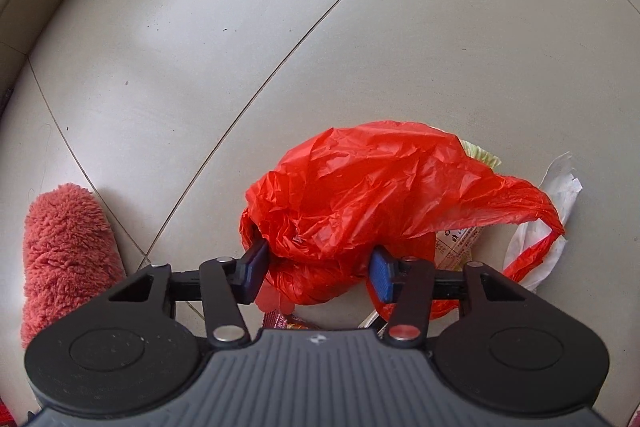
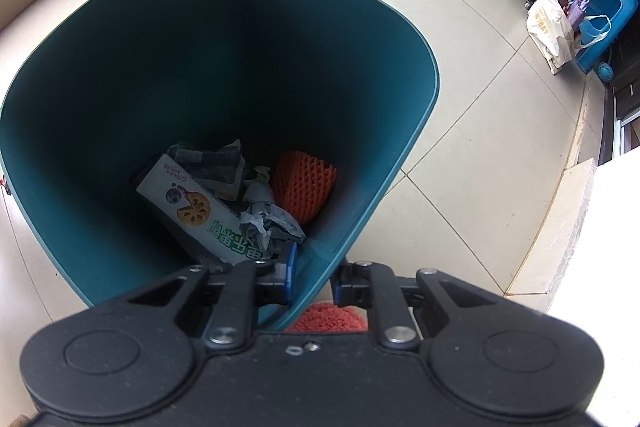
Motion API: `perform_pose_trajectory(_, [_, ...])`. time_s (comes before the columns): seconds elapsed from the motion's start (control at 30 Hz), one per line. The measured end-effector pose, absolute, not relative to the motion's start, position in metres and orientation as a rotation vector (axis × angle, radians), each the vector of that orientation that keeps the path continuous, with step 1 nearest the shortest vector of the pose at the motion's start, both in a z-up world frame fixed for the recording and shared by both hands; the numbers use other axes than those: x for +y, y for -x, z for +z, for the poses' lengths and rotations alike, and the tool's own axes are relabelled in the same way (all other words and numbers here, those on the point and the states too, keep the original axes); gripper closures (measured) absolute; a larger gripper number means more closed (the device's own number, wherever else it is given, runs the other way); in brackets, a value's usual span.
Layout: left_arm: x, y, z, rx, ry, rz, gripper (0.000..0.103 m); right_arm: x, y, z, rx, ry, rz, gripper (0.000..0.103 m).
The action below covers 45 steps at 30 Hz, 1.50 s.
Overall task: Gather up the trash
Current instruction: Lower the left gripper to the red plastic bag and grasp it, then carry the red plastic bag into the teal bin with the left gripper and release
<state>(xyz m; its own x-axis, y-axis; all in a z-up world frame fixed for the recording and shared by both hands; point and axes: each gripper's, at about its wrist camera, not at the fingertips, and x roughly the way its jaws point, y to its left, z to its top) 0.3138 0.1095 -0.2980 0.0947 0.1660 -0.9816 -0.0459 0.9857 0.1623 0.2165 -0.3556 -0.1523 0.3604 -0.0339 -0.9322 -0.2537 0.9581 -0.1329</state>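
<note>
My right gripper (image 2: 313, 277) pinches the near wall of the big teal plastic bin (image 2: 416, 39), tipping its mouth toward me. Inside already lie a white printed carton (image 2: 188, 203), an orange foam net sleeve (image 2: 304, 187) and crumpled paper, so part of the job looks done. My left gripper (image 1: 318, 273) straddles the crumpled red plastic bag (image 1: 360, 187) on the tiled floor (image 1: 240, 27), pads touching its sides, though I cannot tell whether they grip it. The bag's long axis runs left to right, its handle loop trailing right over a white wrapper (image 1: 556, 195). Both are still to collect.
</note>
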Motion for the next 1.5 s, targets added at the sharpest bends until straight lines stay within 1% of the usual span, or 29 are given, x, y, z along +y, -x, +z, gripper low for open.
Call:
perform_pose_trajectory(0.1, [0.104,-0.308,-0.279,1.455,-0.116,0.154,0.053,-0.357,-0.216,-0.151,1.193,0.268,0.147,0.087])
perform_pose_trajectory(0.37, [0.091,-0.301,-0.203,1.403,-0.105,0.098,0.053,-0.361,-0.214,-0.148,1.182,0.26,0.152,0.087])
perform_pose_trajectory(0.63, [0.023,-0.287,-0.103,1.291,-0.148,-0.062,0.053,-0.362,-0.212,-0.146,1.175,0.263,0.157,0.087])
perform_pose_trajectory(0.77, [-0.025,-0.277,-0.049,1.209,-0.164,-0.195,0.053,-0.361,-0.211,-0.145,1.172,0.268,0.158,0.087])
perform_pose_trajectory(0.93, [-0.089,-0.266,0.003,1.12,-0.19,-0.359,0.053,-0.36,-0.211,-0.145,1.171,0.27,0.161,0.087])
perform_pose_trajectory(1.03, [-0.125,-0.262,0.019,1.08,-0.242,-0.437,0.053,-0.361,-0.211,-0.145,1.171,0.267,0.164,0.086])
perform_pose_trajectory(1.13, [-0.162,-0.259,0.024,1.051,-0.3,-0.491,0.053,-0.362,-0.212,-0.145,1.17,0.263,0.167,0.086])
perform_pose_trajectory(1.27, [-0.198,-0.26,0.005,1.034,-0.348,-0.519,0.053,-0.362,-0.211,-0.145,1.166,0.265,0.17,0.086])
perform_pose_trajectory(1.5, [-0.249,-0.281,-0.049,1.103,-0.412,-0.521,0.053,-0.362,-0.211,-0.145,1.164,0.271,0.172,0.086])
